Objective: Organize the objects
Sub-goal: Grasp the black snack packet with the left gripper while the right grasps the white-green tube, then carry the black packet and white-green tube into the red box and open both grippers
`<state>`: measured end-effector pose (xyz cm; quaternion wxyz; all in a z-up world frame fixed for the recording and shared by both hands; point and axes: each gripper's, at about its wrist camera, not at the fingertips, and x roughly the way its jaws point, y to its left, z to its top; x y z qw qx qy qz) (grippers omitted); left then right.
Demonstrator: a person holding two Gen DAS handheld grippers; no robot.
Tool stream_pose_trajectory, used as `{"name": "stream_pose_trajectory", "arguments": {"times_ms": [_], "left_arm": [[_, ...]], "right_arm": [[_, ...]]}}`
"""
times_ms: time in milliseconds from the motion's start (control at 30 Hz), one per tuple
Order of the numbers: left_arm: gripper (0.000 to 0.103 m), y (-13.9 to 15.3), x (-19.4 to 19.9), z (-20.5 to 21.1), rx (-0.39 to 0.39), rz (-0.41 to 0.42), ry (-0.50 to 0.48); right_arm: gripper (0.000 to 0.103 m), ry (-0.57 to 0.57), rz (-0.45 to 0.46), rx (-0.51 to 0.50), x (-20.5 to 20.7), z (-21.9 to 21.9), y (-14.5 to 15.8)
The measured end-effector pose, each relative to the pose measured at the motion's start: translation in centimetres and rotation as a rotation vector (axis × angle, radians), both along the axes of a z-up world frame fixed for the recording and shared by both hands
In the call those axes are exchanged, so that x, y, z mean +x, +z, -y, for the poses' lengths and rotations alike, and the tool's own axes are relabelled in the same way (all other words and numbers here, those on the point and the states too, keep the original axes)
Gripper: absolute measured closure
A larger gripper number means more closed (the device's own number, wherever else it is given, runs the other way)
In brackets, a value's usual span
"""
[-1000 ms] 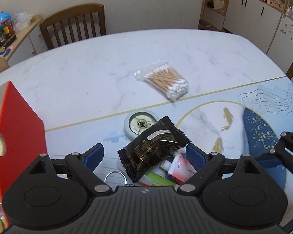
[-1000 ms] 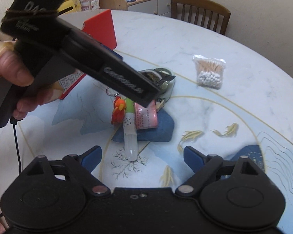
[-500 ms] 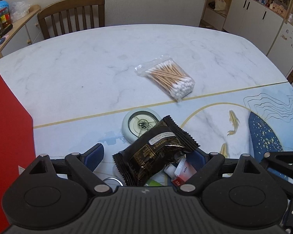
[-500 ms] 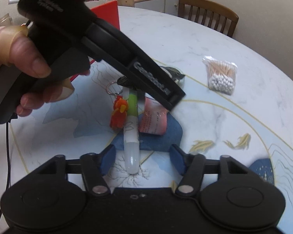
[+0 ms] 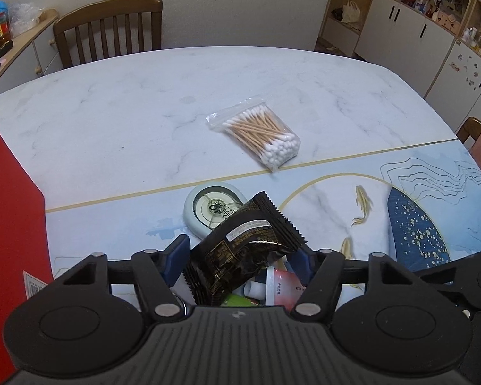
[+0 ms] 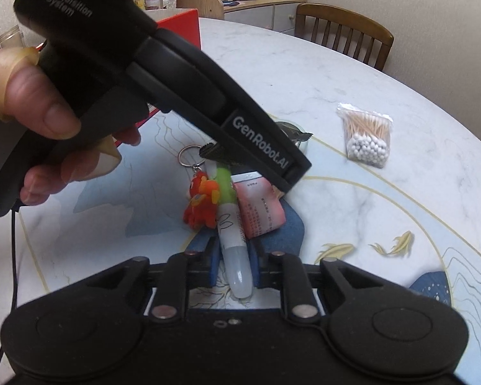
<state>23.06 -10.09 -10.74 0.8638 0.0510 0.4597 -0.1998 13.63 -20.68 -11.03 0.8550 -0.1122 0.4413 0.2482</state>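
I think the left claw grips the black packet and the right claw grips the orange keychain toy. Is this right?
Not quite. In the right wrist view the right claw grips the green-capped tube; the orange keychain toy lies beside it. The left claw does grip the black packet.

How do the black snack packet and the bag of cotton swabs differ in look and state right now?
The black snack packet is opaque, dark and crumpled; the bag of cotton swabs is clear and shows its contents. The packet sits tilted on a pile of small items between the left gripper's fingers, whose jaws have just been closing; the swab bag lies flat and alone on the table, touched by neither gripper. Both are soft sealed pouches.
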Motion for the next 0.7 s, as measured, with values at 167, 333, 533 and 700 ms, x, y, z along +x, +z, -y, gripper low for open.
{"name": "stream_pose_trajectory", "arguments": {"times_ms": [167,333,533,700], "left_arm": [[0.051,0.7,-0.3,-0.1,0.002,0.014,0.002],[0.064,1.7,-0.6,-1.1,-0.049,0.005,0.031],[0.073,2.4,-1.4,-2.3,-0.081,-0.013,0.063],[0.076,3.0,-2.5,-3.4,-0.119,-0.024,0.082]], "right_arm": [[0.086,-0.034,-0.025,0.032,0.4,0.7,0.1],[0.087,-0.075,-0.054,0.082,0.3,1.9,0.7],[0.088,-0.113,-0.065,0.120,-1.2,2.9,1.6],[0.088,-0.147,-0.081,0.145,-3.6,3.8,2.7]]}}
